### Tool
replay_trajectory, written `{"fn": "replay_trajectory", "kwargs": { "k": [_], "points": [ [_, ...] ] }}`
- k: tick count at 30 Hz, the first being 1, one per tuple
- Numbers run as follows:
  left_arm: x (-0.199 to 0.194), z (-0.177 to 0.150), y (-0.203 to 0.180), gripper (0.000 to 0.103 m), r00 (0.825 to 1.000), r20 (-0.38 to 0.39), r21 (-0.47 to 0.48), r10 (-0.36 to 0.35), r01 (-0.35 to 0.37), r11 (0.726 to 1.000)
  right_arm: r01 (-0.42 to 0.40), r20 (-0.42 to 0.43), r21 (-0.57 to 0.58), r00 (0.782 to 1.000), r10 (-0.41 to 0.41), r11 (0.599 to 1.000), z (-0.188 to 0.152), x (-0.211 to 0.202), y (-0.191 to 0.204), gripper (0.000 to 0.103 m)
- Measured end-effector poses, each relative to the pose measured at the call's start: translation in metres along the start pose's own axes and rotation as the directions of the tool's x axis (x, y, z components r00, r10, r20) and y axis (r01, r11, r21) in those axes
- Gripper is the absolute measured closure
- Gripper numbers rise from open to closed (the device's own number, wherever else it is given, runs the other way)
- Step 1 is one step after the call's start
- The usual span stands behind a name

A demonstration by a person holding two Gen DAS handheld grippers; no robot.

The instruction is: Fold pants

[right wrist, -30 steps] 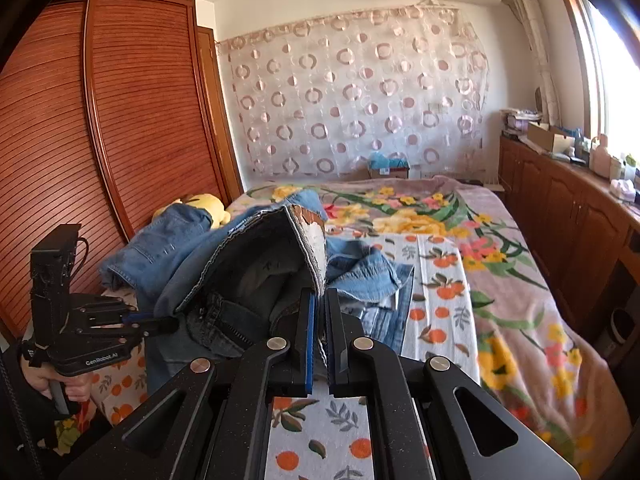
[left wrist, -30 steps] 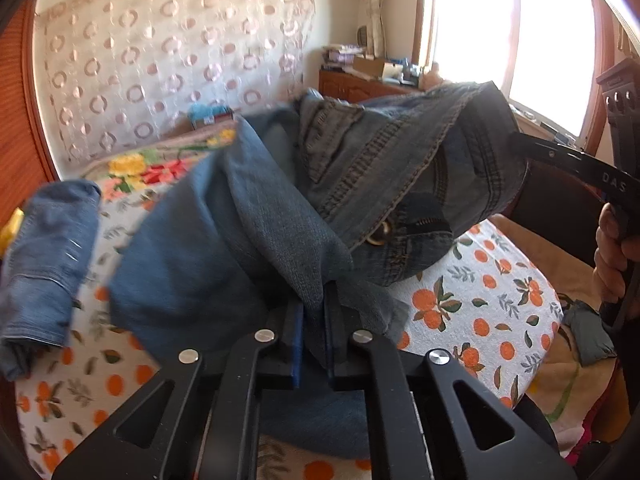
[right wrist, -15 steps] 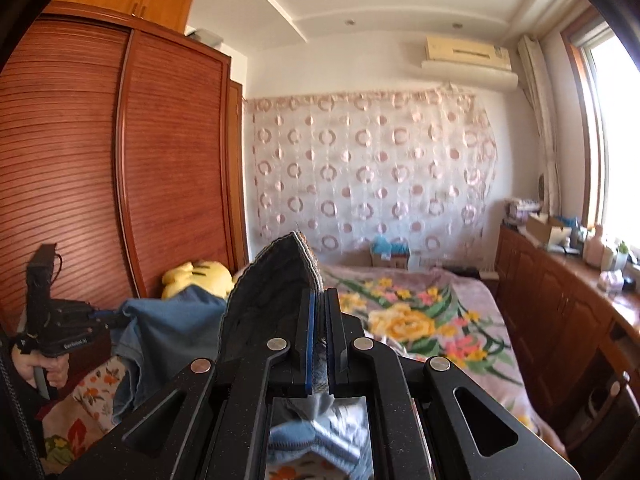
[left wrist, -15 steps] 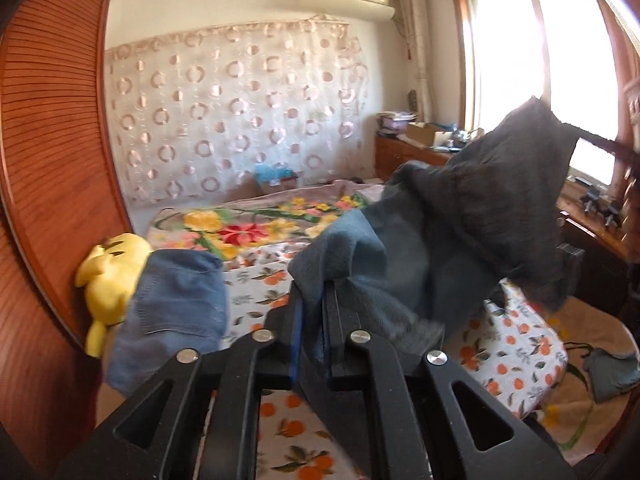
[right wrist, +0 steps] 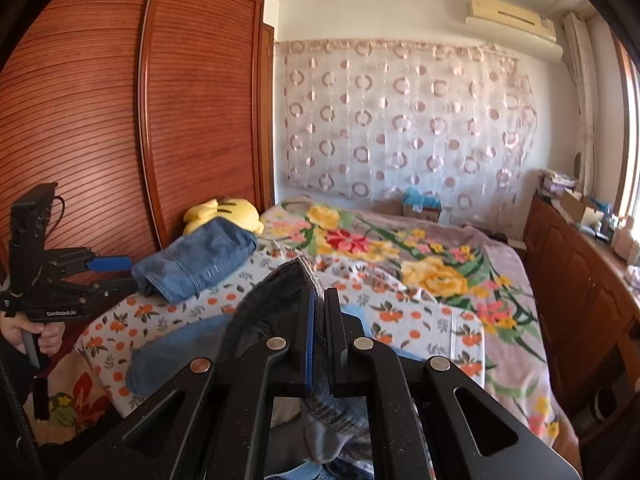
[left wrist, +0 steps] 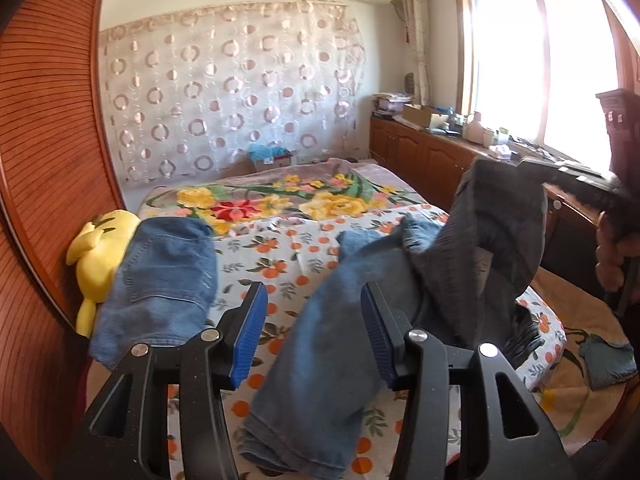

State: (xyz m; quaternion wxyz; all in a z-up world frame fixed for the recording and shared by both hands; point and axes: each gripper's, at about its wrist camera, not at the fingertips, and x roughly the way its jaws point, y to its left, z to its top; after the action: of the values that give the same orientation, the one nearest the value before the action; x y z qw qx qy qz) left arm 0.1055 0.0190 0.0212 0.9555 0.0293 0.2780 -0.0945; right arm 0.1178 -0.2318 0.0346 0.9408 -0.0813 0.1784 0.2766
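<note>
The left gripper (left wrist: pixel 314 332) has its blue pads apart and its jaws are opening; the denim lies beyond them, not pinched. The right gripper (right wrist: pixel 318 336) is clamped narrow on a raised edge of the jeans (left wrist: pixel 332 344), lifting that end above the bed (left wrist: pixel 280 248). The rest drapes down onto the orange-print sheet, long axis running from the lifted far-right end toward the near edge. Denim looks heavy, limp and unslippery; hems or waistband should give the firmest hold.
</note>
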Motion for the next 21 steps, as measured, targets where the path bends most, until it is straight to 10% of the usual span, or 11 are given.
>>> {"fn": "replay_trajectory", "kwargs": {
  "k": [7, 11, 21],
  "points": [
    [0.016, -0.006, -0.022, 0.053, 0.998, -0.035, 0.015, -0.046, 0.046, 0.999, 0.021, -0.069, 0.067, 0.998, -0.016, 0.998, -0.003, 0.011, -0.023, 0.090],
    [0.024, -0.005, -0.040, 0.053, 0.995, -0.055, 0.032, -0.079, 0.081, 0.996, 0.029, -0.056, 0.136, 0.998, -0.022, 0.990, -0.007, -0.017, -0.020, 0.068],
    [0.027, -0.015, -0.097, 0.053, 0.981, -0.098, 0.108, -0.170, 0.180, 0.978, 0.187, -0.100, 0.184, 0.980, -0.171, 0.965, -0.062, -0.062, 0.010, 0.061]
  ]
}}
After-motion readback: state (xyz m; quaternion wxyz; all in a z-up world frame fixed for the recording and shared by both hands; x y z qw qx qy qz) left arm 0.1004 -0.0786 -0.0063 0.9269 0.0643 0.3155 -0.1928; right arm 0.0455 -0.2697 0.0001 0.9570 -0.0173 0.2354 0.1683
